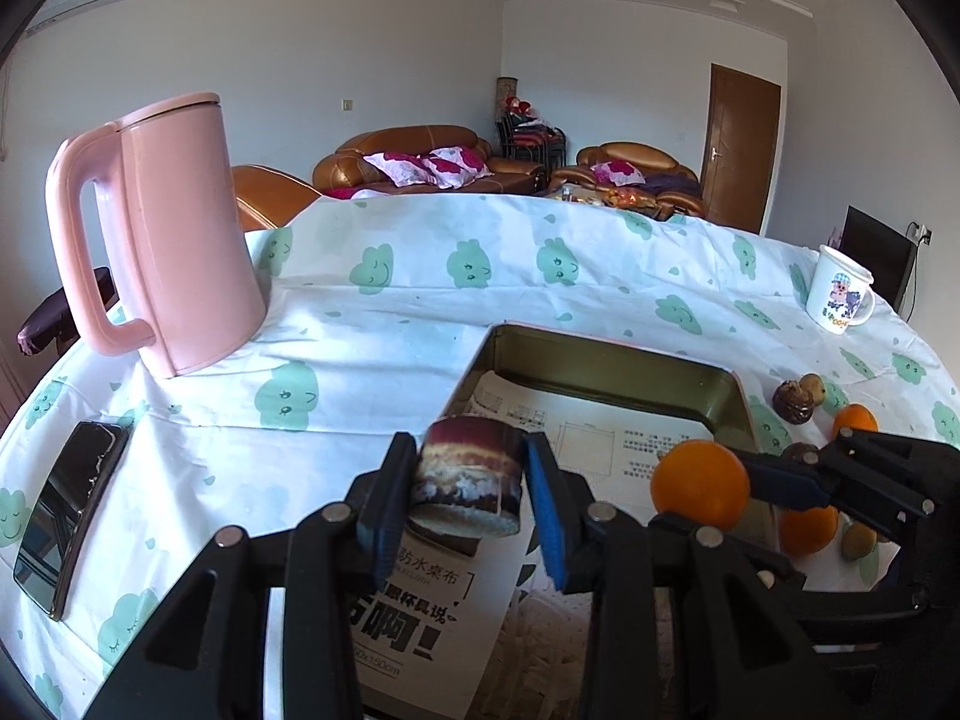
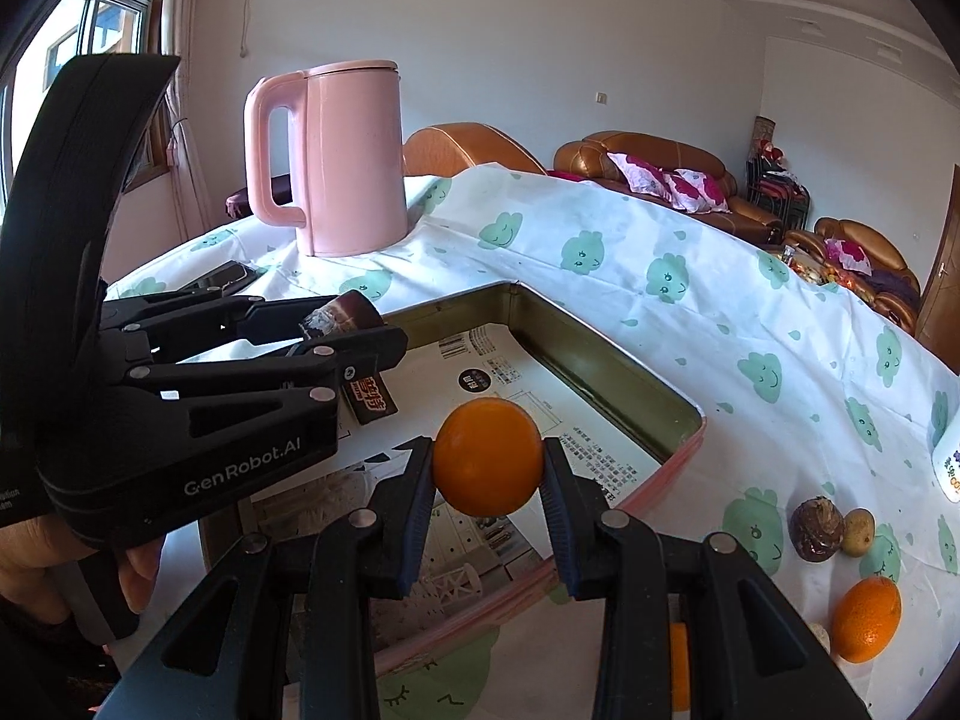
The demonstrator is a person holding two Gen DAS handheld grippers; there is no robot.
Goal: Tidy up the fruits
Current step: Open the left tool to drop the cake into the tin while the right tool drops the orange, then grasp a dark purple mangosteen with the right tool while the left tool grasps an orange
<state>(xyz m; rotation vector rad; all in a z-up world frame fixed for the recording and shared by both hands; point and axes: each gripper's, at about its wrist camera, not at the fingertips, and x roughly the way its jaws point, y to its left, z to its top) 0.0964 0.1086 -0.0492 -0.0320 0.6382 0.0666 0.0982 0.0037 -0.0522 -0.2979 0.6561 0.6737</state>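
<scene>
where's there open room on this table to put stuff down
Free: the cloth between the pink kettle and the tin tray, and the far stretch behind the tray toward the mug. The tray's paper-lined floor is mostly bare. Crowded: the tray's right side, where oranges and brown fruits cluster. A phone occupies the near left edge.

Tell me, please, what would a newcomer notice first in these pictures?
First, the orange gripped in the right claw above the open tin. Next, the small can held in the left claw over the same tin. Then the tall pink kettle standing at the table's far left.
</scene>
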